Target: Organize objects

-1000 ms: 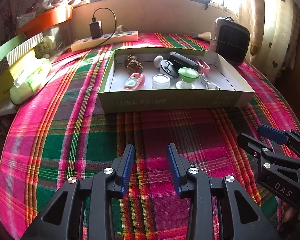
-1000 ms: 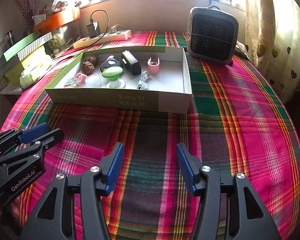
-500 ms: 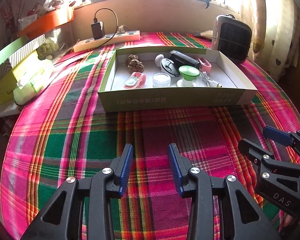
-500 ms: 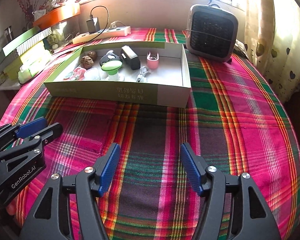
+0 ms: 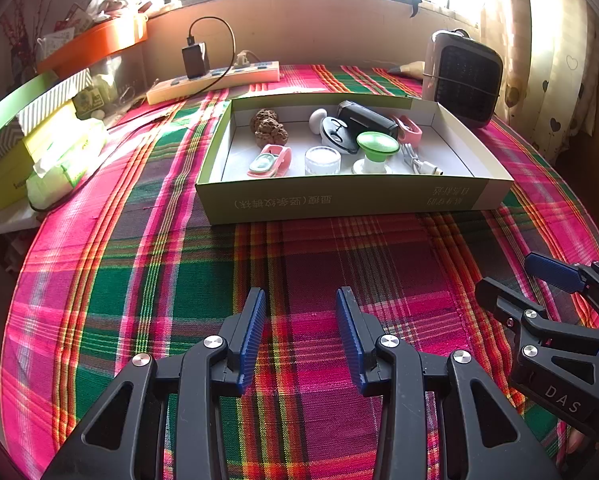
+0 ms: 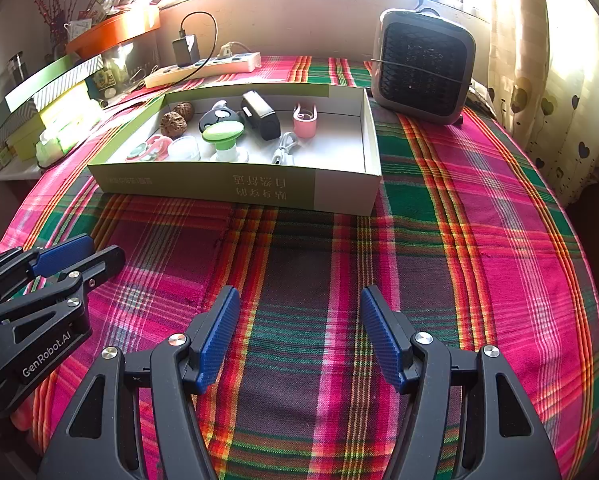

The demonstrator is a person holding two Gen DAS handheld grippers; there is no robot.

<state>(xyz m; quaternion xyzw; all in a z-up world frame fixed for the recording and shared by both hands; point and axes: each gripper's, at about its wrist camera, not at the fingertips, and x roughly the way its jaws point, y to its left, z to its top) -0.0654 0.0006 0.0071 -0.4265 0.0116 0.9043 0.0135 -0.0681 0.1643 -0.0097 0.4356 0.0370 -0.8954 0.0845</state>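
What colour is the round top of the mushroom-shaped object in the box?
Light green, on a white base; the mushroom-shaped object shows best in the left wrist view.

my left gripper (image 5: 300, 334) points downward with its blue pads apart and nothing between them; its jaws have just been opening. my right gripper (image 6: 299, 336) sits beside it, angled down the same way, jaws wider, also just opened, empty. the two stay apart, not touching.
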